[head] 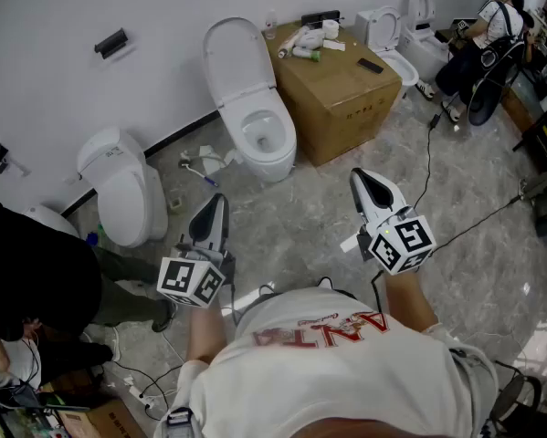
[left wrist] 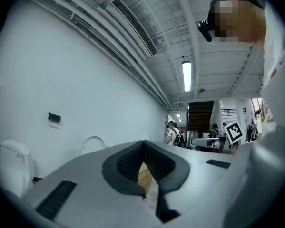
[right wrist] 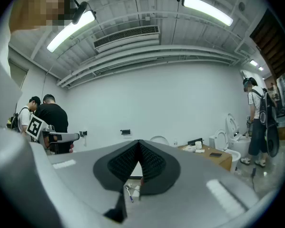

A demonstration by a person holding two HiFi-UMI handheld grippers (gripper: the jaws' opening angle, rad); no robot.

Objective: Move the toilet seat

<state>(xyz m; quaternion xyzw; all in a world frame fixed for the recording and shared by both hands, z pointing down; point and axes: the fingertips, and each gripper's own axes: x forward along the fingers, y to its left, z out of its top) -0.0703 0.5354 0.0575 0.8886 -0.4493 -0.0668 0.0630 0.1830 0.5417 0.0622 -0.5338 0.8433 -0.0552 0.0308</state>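
A: Hovering over the floor, left gripper (head: 215, 201) and right gripper (head: 365, 177) are both pinched shut, empty.
B: Approach step, I'd say. The toilet seat (head: 247, 128) sits against the wall, well ahead; next, close in and open up.

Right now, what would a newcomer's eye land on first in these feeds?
The white toilet against the wall at the top centre of the head view, lid raised and bowl open. Right of it stands a cardboard box with clutter on top, and left of it a second toilet with its lid down. Nearer the person, the left gripper and right gripper are both shut and empty, well short of the toilet.
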